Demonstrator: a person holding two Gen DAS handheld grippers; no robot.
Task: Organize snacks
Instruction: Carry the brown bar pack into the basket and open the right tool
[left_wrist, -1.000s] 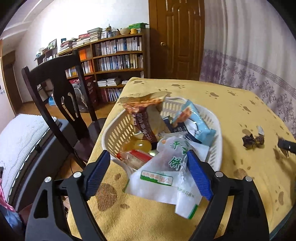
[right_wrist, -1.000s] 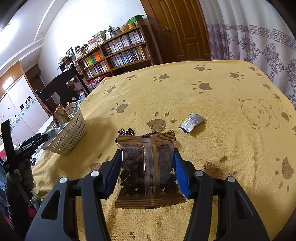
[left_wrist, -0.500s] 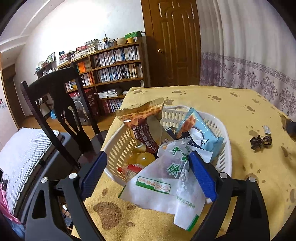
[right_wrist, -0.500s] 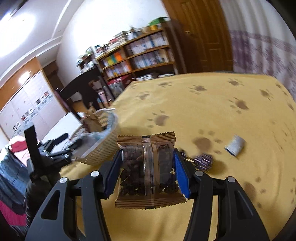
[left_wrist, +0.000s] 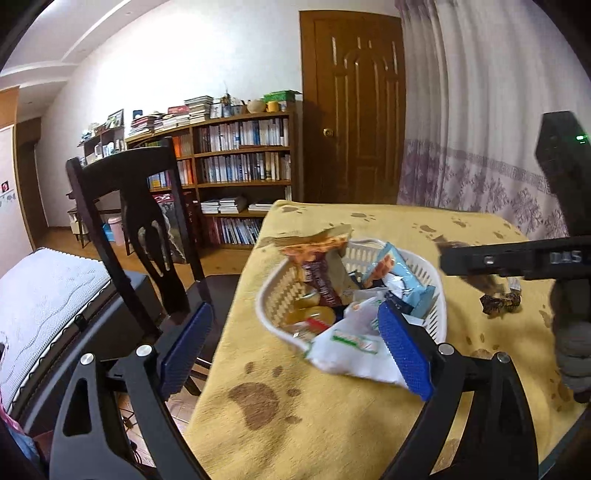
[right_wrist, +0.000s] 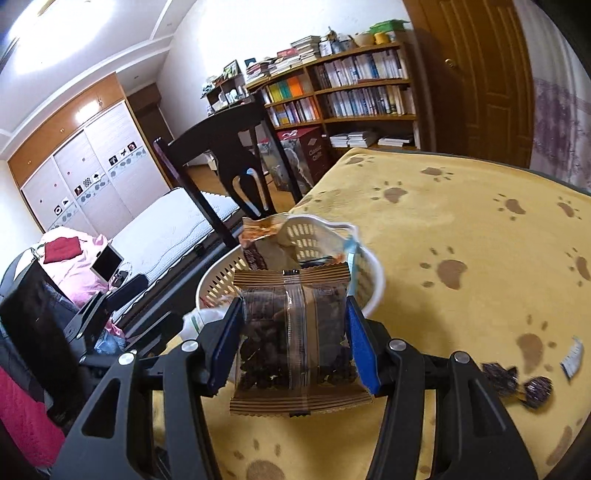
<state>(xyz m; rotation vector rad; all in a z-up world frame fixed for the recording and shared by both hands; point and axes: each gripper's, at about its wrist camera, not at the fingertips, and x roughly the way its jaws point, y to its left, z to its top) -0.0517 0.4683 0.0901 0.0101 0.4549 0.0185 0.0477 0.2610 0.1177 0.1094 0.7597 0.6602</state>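
1. While it hangs just above the near rim of the white basket (right_wrist: 369, 291), the brown packet of dark dried fruit (right_wrist: 295, 339) sits pinched by its two side edges in the right gripper (right_wrist: 291, 343), blue pads (right_wrist: 360, 343) clamped on the wrapper!
2. To land this one well, I'd carry the packet further over the basket's middle and lower it before letting go; released from here it could catch the rim and slide out onto the yellow paw-print tablecloth (right_wrist: 461, 221).
3. That basket is already crowded: an orange-topped packet (left_wrist: 317, 243) stands tall, a blue-and-white wrapper (left_wrist: 402, 280) leans beside it, and a white pouch with green print (left_wrist: 354, 350) spills over the near wall.
4. Off to the side, the left gripper (left_wrist: 295, 350) is spread wide, gripping nothing, one pad (left_wrist: 402, 350) just in front of that white pouch.
5. Still on the cloth: two dark twisted candies (right_wrist: 517, 384) and a small silver sachet (right_wrist: 572, 358), well apart from the basket.
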